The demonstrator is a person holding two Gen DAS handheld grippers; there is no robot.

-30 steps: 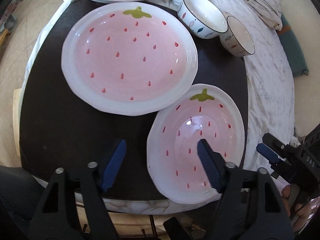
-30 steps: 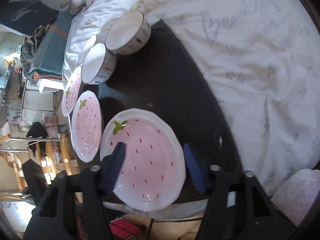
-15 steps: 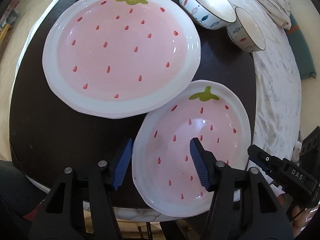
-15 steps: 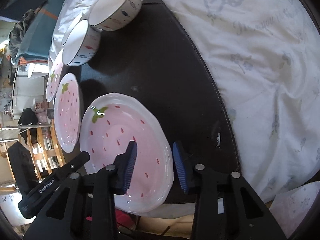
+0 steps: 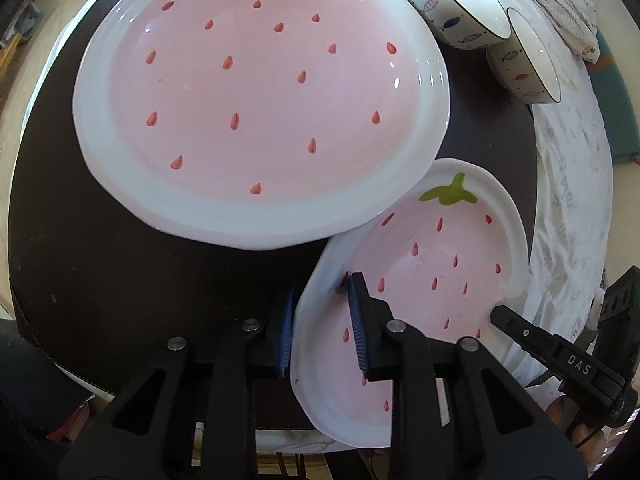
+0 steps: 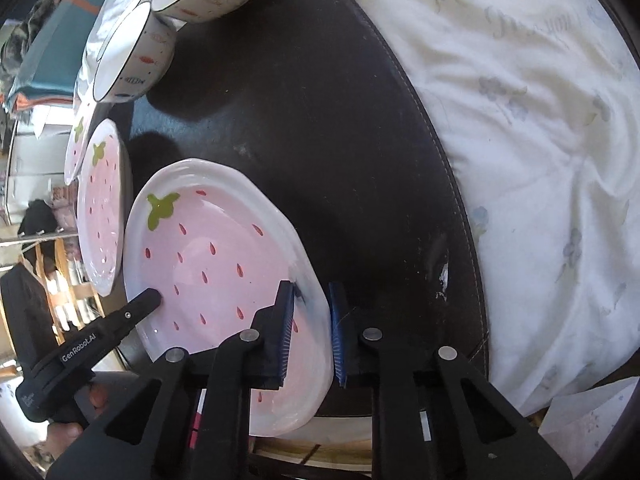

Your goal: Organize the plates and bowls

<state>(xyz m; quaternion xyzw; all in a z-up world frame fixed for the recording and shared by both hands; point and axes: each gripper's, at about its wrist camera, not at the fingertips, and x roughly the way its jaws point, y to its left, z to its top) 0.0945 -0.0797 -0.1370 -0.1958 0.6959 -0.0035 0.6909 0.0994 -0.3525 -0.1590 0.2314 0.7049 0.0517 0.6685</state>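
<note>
Both grippers clamp the small plate at the bench front edge: the left gripper jaws pinch its left rim, the right gripper jaws its right rim. The big plate overlaps its far rim. Two bowls sit beyond.

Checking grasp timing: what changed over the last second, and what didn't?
Both grippers advanced and narrowed their jaws around the small strawberry plate: left gripper straddles its left rim, right gripper its right rim. Whether the pads are clamped tight cannot be told. A second ago both were wide open, short of it. Unchanged: large strawberry plate, fish-pattern bowls, dark mat.
</note>
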